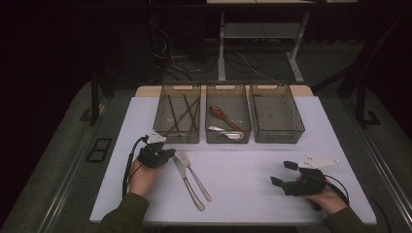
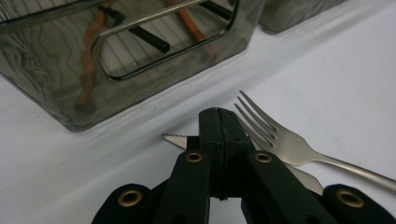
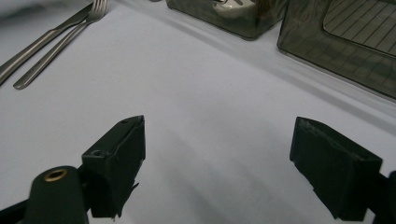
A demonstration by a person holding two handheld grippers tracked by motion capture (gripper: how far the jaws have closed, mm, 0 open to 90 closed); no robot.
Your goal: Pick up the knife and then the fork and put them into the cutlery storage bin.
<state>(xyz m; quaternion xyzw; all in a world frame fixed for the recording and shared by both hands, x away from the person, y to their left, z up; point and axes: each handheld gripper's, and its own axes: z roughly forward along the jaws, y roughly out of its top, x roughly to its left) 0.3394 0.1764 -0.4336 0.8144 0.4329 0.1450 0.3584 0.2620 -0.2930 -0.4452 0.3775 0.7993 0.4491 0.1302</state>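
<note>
Knife (image 2: 180,140) lies flat on the white table (image 1: 252,189), serrated tip poking out just to the left of the left tongs (image 2: 219,122) in the left gripper view; blade runs under/behind the tips. Left tongs fully closed, pads pressed together. Can't tell if the blade is pinched between them: the tips cover that part and nothing shows in the seam. Fork (image 2: 280,140) sits just right of the left tongs' tips, tines pointing away, nearly touching the knife. In the high view knife (image 1: 187,182) & fork (image 1: 193,175) lie side by side just right of the left tongs (image 1: 167,154), handles running back toward the person's edge of the table.

Beyond the left tongs, close: smoky clear bin (image 1: 177,119) w/ chopsticks (image 1: 182,116), brown & black. Next bin along (image 1: 228,119) holds a wooden spoon (image 1: 221,114) and a white spoon (image 1: 226,132). Third bin (image 1: 276,116) is straight ahead of the right tongs, well apart from them.

Right tongs (image 1: 283,173) wide open, nothing between the pads, resting low over bare table near the person's edge. Well apart from the knife & fork, which lie far to their left (image 3: 51,37).
</note>
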